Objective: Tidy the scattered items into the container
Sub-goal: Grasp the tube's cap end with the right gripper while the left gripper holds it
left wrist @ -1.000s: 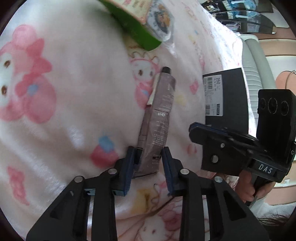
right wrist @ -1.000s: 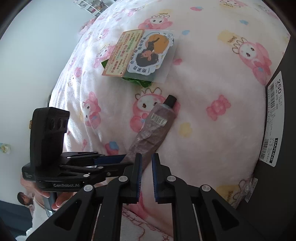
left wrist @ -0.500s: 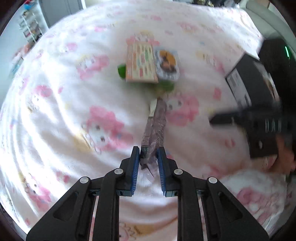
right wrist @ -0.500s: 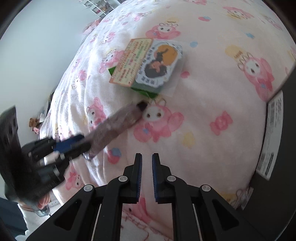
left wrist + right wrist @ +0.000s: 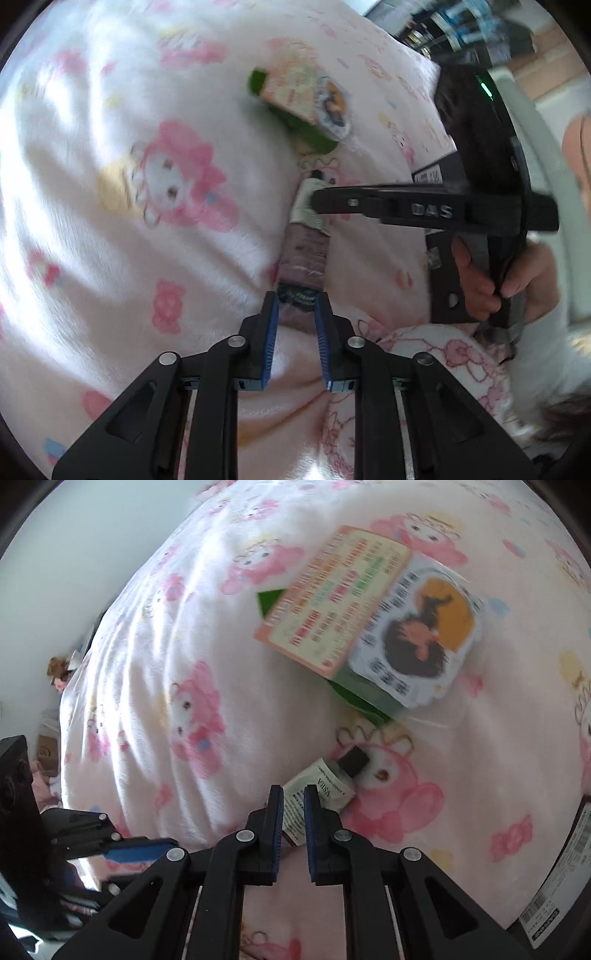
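Looks like a regrasp in the left wrist view: left gripper (image 5: 295,306) opening round the crimped tail of the tube (image 5: 304,254), flat on the blanket (image 5: 147,258). In the right wrist view, hovers with the right gripper (image 5: 293,797) all but closed and empty (tube underneath). Calls for opening, clamping the tube and carrying it to the black container (image 5: 550,893) at the right.

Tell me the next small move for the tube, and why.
Probably open the right gripper and lower it around the tube. Its fingers are shut over the tube, which lies on the blanket. The left gripper is opening with only the tube's crimped end at its fingertips, so it likely has no grip on it.
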`<action>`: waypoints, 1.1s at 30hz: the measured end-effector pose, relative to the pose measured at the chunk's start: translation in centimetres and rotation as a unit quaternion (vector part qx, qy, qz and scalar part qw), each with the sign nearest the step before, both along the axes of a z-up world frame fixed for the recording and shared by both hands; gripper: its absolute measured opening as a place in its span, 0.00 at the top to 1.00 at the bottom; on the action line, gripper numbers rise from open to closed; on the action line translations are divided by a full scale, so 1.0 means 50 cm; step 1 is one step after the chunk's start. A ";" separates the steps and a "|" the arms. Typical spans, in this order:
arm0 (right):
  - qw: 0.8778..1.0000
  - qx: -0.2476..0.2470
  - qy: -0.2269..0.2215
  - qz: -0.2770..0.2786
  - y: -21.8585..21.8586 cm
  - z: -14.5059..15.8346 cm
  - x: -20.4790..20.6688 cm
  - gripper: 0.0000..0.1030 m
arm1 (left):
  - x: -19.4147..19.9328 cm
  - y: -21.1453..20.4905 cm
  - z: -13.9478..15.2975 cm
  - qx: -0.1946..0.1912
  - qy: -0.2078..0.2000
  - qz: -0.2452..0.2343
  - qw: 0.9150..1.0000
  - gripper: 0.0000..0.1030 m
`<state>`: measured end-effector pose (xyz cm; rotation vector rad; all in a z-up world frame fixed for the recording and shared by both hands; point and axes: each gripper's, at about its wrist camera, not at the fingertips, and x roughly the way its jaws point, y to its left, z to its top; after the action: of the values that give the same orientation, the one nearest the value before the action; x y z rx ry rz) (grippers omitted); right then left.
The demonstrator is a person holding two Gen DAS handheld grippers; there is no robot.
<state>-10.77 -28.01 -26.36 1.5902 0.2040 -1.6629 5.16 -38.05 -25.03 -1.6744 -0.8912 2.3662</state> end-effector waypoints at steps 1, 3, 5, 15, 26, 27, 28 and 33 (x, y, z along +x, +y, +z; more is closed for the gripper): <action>1.000 -0.004 -0.006 -0.010 0.009 -0.002 -0.002 0.91 | 0.004 -0.006 -0.013 0.026 -0.003 0.005 1.000 0.71; 0.999 -0.012 -0.019 -0.033 0.028 -0.002 -0.009 0.91 | 0.009 -0.009 -0.039 0.073 -0.015 0.008 0.997 0.65; 0.999 -0.015 -0.011 -0.050 0.039 0.001 -0.015 0.86 | 0.013 -0.006 -0.062 0.097 -0.025 0.017 0.995 0.62; 0.997 0.001 -0.002 -0.071 0.017 -0.044 -0.049 0.70 | 0.021 -0.038 -0.077 0.073 -0.017 0.109 0.991 0.96; 0.998 -0.055 -0.014 -0.032 0.049 0.008 0.014 0.70 | 0.074 -0.095 -0.056 0.089 -0.020 0.164 0.982 0.81; 0.998 -0.048 0.001 -0.042 0.051 0.009 0.006 0.70 | 0.083 -0.089 -0.066 0.099 -0.026 0.163 0.981 0.79; 0.998 -0.041 0.008 -0.048 0.049 0.005 -0.003 0.70 | 0.090 -0.083 -0.077 0.110 -0.032 0.160 0.981 0.79; 0.998 -0.025 -0.017 -0.047 0.021 -0.046 -0.019 0.70 | 0.097 -0.094 -0.103 0.145 -0.024 0.186 0.972 0.79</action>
<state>-11.70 -26.95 -28.69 1.6123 0.0696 -1.6978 10.03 -42.75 -30.19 -1.5650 -1.5959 2.2614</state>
